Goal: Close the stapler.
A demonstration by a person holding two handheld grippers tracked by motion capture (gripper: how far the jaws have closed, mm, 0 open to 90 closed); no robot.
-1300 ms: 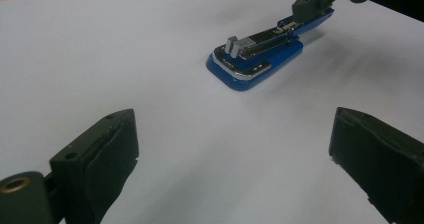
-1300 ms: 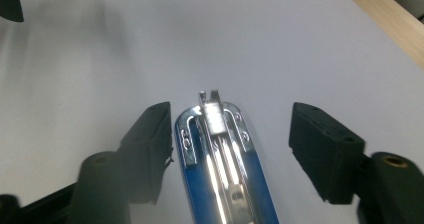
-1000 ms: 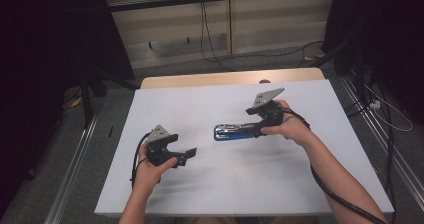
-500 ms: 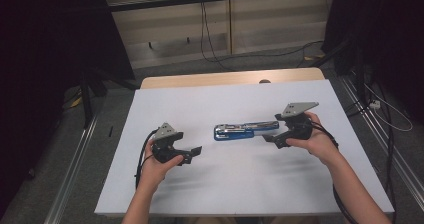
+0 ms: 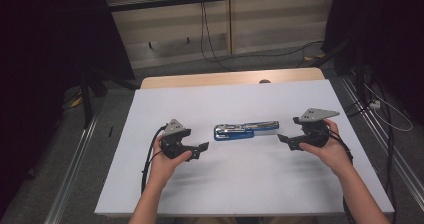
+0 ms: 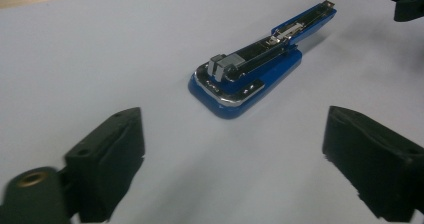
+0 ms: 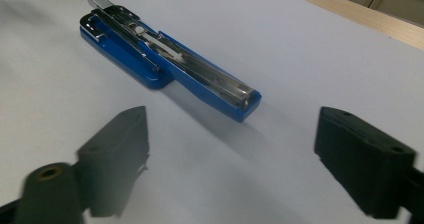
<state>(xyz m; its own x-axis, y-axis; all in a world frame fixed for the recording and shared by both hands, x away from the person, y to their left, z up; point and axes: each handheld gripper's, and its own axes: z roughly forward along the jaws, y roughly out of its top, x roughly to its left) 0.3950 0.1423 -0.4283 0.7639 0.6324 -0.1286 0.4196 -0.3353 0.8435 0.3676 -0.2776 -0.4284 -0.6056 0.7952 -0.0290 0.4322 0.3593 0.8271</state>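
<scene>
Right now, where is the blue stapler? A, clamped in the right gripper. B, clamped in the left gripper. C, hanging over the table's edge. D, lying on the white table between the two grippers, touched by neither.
D: the blue stapler lies flat on the white table, apart from the left gripper and the right gripper, both open.

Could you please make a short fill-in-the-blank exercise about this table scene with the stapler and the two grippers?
1. The stapler on the white table is ____ in colour.
2. The stapler lies ____ the left gripper and the right gripper.
3. The jaws of both grippers stand ____, with nothing between them.

Missing words: blue; between; open
</scene>
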